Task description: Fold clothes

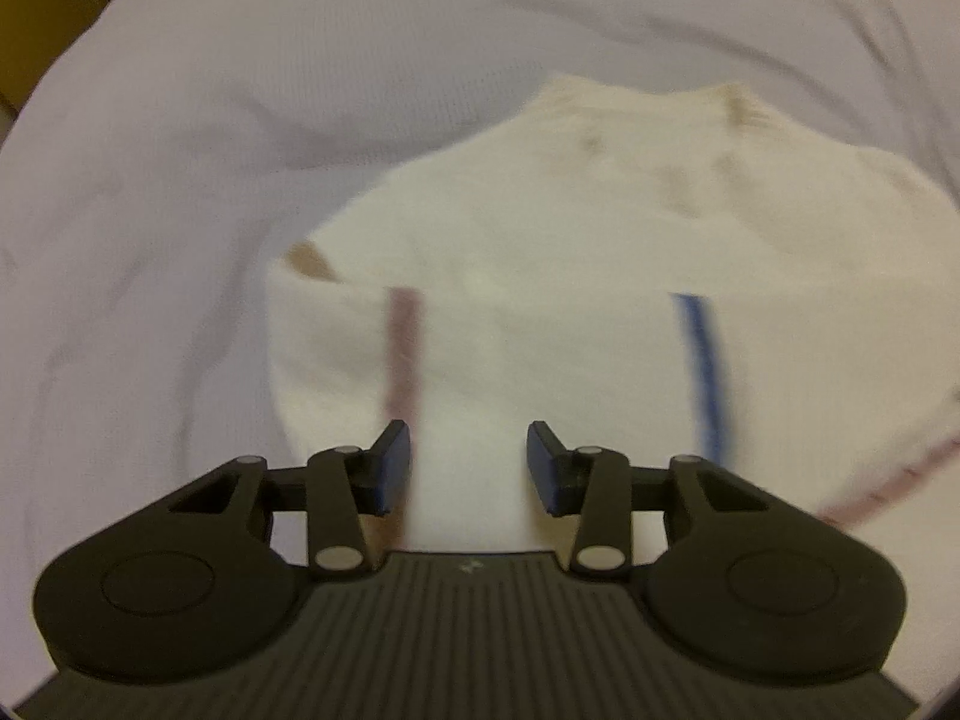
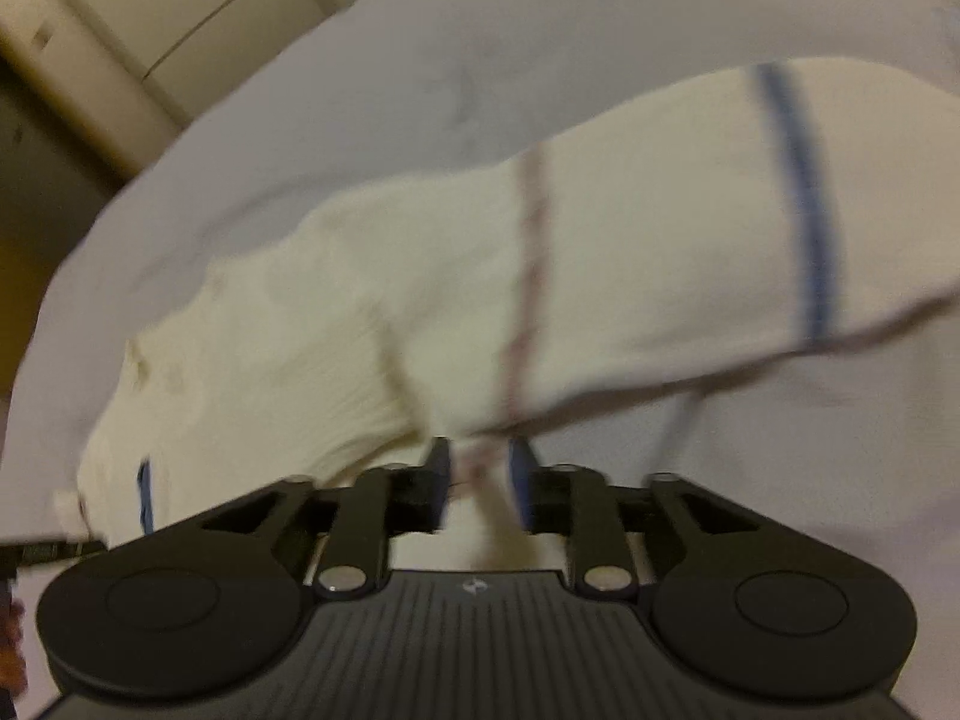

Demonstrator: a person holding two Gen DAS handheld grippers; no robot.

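Both wrist views look steeply down, close over the same cream cloth (image 1: pixel 540 276) on the pale sheet (image 2: pixel 540 30).

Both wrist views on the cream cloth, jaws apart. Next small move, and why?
Probably close the right gripper on the cloth edge: the cream cloth with its red stripe sits between its parted pads, unpinched as far as the blur shows. The left gripper is open above the cloth with nothing between its pads, so it can wait.

A cream cloth (image 1: pixel 540 276) with thin red and blue stripes lies folded on a pale sheet (image 1: pixel 180 180). Its cloth is rumpled at one end.
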